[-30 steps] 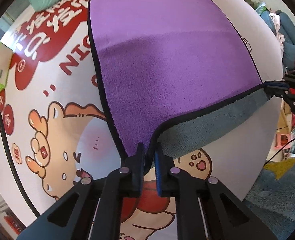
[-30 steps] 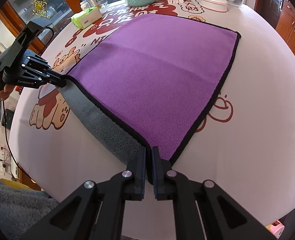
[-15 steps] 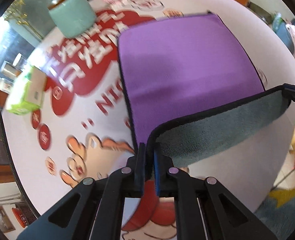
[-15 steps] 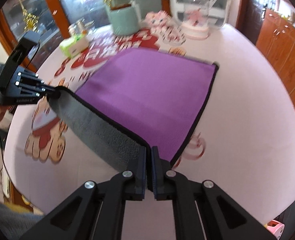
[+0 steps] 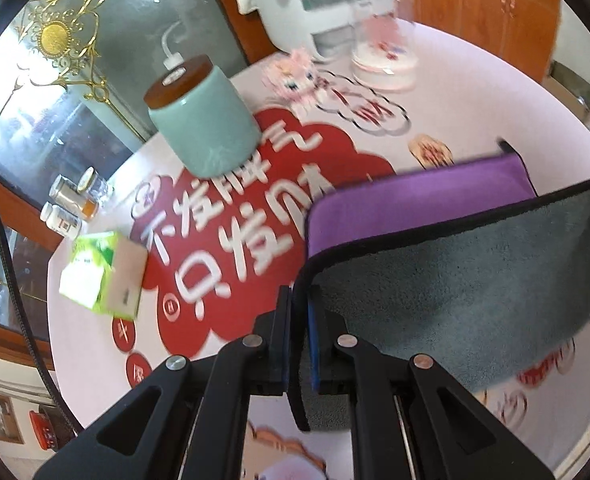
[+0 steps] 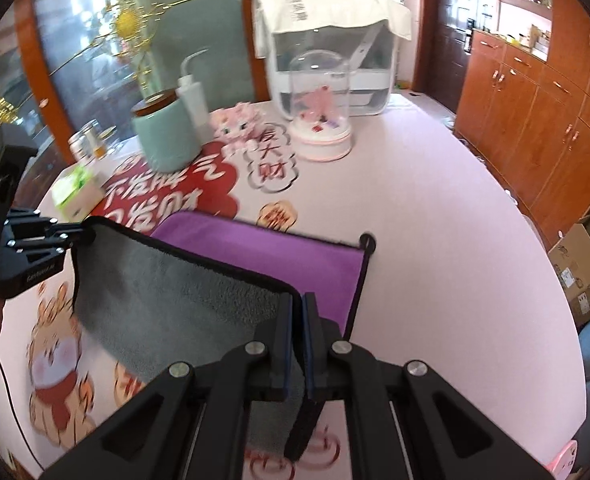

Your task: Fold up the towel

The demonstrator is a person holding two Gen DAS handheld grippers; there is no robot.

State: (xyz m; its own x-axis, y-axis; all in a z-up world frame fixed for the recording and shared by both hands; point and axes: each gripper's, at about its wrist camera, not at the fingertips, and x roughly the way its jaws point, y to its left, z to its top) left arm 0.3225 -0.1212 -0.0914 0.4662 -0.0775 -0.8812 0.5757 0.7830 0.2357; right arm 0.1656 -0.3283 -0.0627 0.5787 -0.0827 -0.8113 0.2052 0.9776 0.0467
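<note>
One towel: rectangular, plush microfibre, purple (image 6: 263,248) on the upper face, grey on the underside, black piped hem. Its far part lies flat on the round pale-pink printed worktop (image 6: 435,208); the near edge is lifted clear of the worktop, grey underside facing both cameras.

Left tongs (image 5: 299,312): narrow, clamped on the hem at one near corner. Right tongs (image 6: 298,320): narrow, clamped on the hem at the other near corner; a short tail of hem hangs below them. In the right wrist view the left tongs sit at 9 o'clock, with the raised edge stretched taut between the two. Judgement: both corners are pinched and held apart so the edge stays straight and level while it is carried toward the far edge at 12 o'clock; that would lay grey over purple for a first half-fold. Fold is under way, not landed.

Count on worktop, all beyond the towel from 10 to 1 o'clock:
- 1 mint-green cylindrical canister with brown lid (image 5: 203,120)
- 1 green-and-white tissue box (image 5: 103,276)
- 1 clear dome over a pink base (image 6: 321,120)
- 1 pink toy figure (image 6: 235,124)
- 1 white squeeze bottle (image 6: 193,98)
- small jars, about 3 (image 5: 69,204), blurred

Tongs: 2. Towels: 1.
</note>
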